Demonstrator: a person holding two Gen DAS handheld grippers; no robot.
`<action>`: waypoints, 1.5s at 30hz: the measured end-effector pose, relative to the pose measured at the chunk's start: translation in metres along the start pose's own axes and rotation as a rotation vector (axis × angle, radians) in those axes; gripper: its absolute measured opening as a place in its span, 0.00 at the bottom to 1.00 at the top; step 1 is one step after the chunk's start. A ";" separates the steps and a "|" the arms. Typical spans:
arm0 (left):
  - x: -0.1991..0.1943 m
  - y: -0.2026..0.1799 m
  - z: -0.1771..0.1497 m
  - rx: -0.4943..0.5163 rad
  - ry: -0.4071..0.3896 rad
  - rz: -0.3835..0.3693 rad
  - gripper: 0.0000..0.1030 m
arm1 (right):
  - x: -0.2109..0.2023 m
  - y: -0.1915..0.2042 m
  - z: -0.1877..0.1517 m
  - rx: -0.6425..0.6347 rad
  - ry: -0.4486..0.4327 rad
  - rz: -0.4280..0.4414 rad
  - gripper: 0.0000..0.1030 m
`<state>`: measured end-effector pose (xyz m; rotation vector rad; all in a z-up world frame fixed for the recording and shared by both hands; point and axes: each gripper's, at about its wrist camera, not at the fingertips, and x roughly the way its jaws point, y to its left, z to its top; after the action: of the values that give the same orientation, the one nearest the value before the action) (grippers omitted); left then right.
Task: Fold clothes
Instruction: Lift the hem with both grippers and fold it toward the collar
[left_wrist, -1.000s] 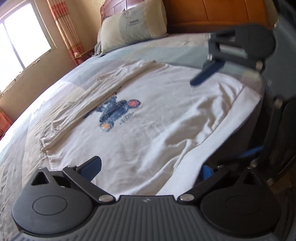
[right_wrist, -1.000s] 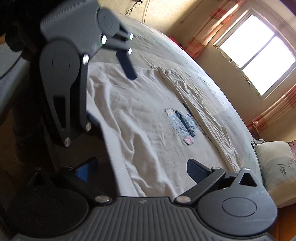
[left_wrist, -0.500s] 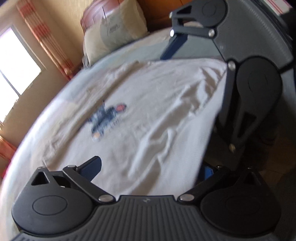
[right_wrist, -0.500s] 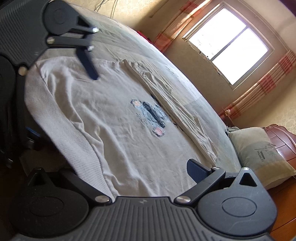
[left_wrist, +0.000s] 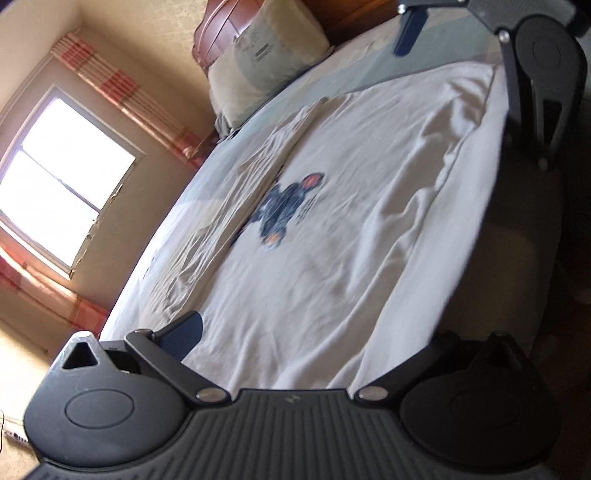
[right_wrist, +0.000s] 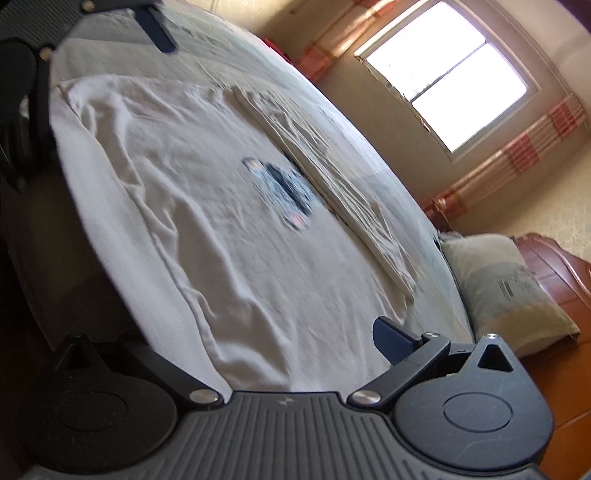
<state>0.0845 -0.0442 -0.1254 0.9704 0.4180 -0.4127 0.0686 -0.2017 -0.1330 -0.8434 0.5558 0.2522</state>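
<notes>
One bed fills both views, its sheet pale. A white shirt lies spread flat along the bed's near edge, its hem hanging a little over that edge. The shirt's far side is folded inward in a long crumpled strip, and a blurred dark print sits just beside that fold. A pillow rests at the bed's head end against a wooden headboard. A window with striped curtains stands beyond the bed's far edge.

The left gripper hangs over one near corner of the shirt with its jaws spread wide, gripping nothing. The right gripper hangs over the opposite near corner, likewise wide apart and empty.
</notes>
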 end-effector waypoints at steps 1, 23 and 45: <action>0.001 -0.001 0.003 0.002 0.005 0.000 0.99 | 0.002 0.001 0.004 0.003 0.006 -0.004 1.00; 0.009 -0.001 0.005 0.033 -0.031 0.152 1.00 | 0.001 0.006 0.000 -0.057 -0.050 -0.352 1.00; 0.062 0.063 0.039 0.017 -0.041 0.242 1.00 | 0.058 -0.043 0.045 -0.131 -0.097 -0.455 1.00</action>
<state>0.1754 -0.0552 -0.0942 1.0135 0.2560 -0.2166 0.1519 -0.1955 -0.1138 -1.0541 0.2467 -0.0883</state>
